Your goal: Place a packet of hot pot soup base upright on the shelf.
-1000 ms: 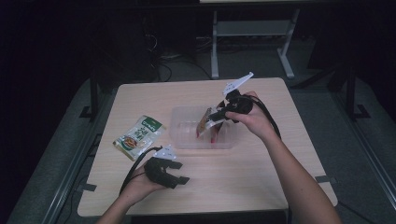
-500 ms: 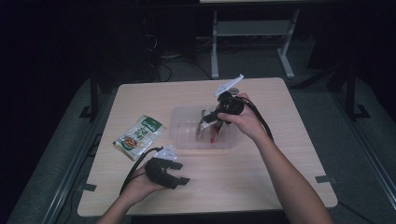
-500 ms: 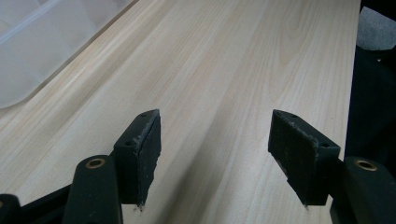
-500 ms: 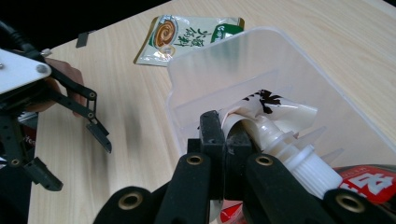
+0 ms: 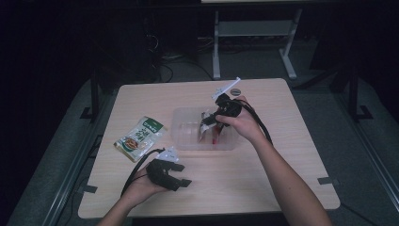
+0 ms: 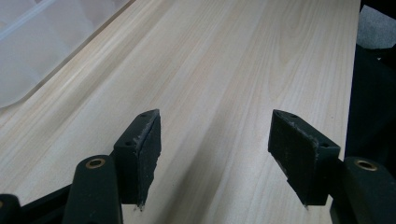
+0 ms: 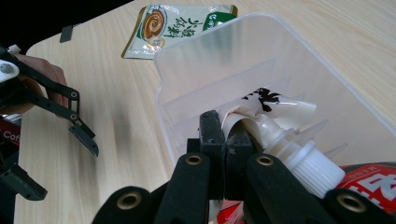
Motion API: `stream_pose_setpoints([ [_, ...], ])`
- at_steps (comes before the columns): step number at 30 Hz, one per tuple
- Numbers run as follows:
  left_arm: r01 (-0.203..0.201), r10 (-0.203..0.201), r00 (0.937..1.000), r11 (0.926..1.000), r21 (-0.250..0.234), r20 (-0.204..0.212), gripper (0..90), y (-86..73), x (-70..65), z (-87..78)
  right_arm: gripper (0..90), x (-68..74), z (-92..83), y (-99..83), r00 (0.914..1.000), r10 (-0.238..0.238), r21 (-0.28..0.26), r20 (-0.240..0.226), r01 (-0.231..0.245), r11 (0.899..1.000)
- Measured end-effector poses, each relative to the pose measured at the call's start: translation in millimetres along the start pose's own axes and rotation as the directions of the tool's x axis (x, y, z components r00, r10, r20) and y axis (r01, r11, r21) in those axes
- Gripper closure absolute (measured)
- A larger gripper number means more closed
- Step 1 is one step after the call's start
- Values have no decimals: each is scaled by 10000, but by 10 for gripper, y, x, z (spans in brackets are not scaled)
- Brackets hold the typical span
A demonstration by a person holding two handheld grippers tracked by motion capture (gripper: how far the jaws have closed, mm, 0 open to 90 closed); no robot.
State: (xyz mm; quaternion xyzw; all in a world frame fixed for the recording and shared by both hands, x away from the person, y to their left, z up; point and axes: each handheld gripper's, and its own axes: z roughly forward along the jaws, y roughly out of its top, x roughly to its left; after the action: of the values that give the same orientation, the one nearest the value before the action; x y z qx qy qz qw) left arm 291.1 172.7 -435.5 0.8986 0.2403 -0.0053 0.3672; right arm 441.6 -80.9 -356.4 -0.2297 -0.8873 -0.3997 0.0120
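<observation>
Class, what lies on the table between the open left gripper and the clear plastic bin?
Bare pale wood, seen in the high view, between left gripper and clear plastic bin.

Clear plastic tray [image 5: 188,136] at centre of pale wooden table [image 5: 263,179]. Green-printed flat sachet [image 5: 139,139] left of tray, on table. White-capped spouted pouch [image 7: 299,161] inside tray, right part.

Stock I logged: black right gripper [image 7: 226,135]; in front of it, a white pouch [image 7: 275,105] with black print, inside a clear bin [image 7: 299,42]; beside it, a white-capped red bottle [image 7: 369,179]; beyond, a green-and-cream sachet [image 7: 180,23]; pale woodgrain table [image 6: 243,60].
</observation>
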Motion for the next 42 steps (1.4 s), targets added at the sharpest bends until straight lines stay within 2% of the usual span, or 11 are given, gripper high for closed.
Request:
stream_pose_setpoints([
  [9,-36,36,10000,10000,32,-2,343,4,4,1,863,-3,-40,4,9999,20,-129,116,-19,9999],
  [13,-16,16,10000,10000,14,2,343,1,10,-4,851,-1,-79,4,9998,175,-339,137,-170,9993],
  [18,9,-9,10000,10000,-26,-20,343,1,14,-14,805,0,-199,3,9998,96,-652,194,-83,9978],
  [19,2,-2,10000,10000,-14,-38,343,4,14,-16,792,16,-231,4,9996,248,-742,101,-240,9970],
  [22,-27,26,10000,10000,-29,-48,343,5,18,-16,739,41,-330,-7,9996,227,-930,144,-213,9954],
  [23,-110,109,9999,9999,-36,-90,343,9,26,-21,713,58,-361,-14,9995,252,-970,194,-232,9950],
  [30,-21,21,9999,10000,-40,-111,345,6,40,-32,592,205,-502,-98,9995,155,-1256,272,-120,9920],
  [35,60,-61,9999,9999,-86,-147,345,0,35,-33,556,309,-540,-171,9993,63,-1376,365,-12,9905],
  [37,165,-167,9998,9998,-140,-139,346,-4,27,-32,552,346,-544,-210,9992,155,-1382,368,-103,9903],
  [40,72,-73,9998,9999,-99,-176,346,-7,36,-48,539,404,-535,-280,9997,91,-1327,215,-62,9911],
  [42,113,-116,9997,9999,-127,-203,346,-10,39,-56,528,457,-527,-333,9995,-28,-1351,309,69,9908],
])
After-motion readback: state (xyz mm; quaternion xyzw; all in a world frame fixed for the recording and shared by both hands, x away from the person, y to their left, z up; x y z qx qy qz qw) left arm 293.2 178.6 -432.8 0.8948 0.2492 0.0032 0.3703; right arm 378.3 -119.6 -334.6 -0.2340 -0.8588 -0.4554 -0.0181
